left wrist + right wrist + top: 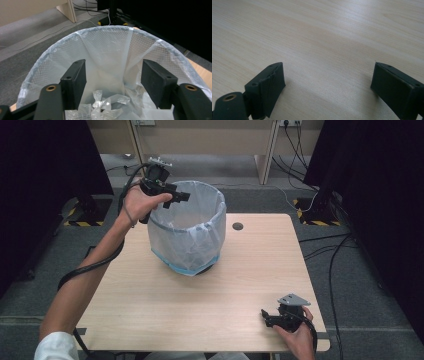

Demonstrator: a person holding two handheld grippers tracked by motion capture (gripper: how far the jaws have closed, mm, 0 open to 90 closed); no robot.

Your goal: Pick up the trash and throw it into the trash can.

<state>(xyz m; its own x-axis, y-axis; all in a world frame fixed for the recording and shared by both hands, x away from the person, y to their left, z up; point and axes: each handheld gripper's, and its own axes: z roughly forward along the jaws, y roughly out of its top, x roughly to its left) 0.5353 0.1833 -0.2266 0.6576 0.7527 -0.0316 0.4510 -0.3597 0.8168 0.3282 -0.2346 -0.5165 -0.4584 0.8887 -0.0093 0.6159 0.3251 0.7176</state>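
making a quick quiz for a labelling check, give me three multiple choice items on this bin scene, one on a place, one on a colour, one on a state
1. Where is the left gripper?
A. lying flat on the table's near edge
B. held up at the rim of the mesh bin
C. under the table

2. What colour is the bag liner in the bin?
A. translucent white
B. black
C. bright red

3. How do the right gripper's jaws stand?
A. shut on a crumpled bag
B. shut with nothing between them
C. open, with bare wooden table between them

Answers: 1 B, the high view shows the hand holding it at the bin's rim, and the left gripper view looks down into the bin. 2 A, the mesh shows through the pale liner. 3 C, the right gripper view shows the two jaws wide apart over bare wood.
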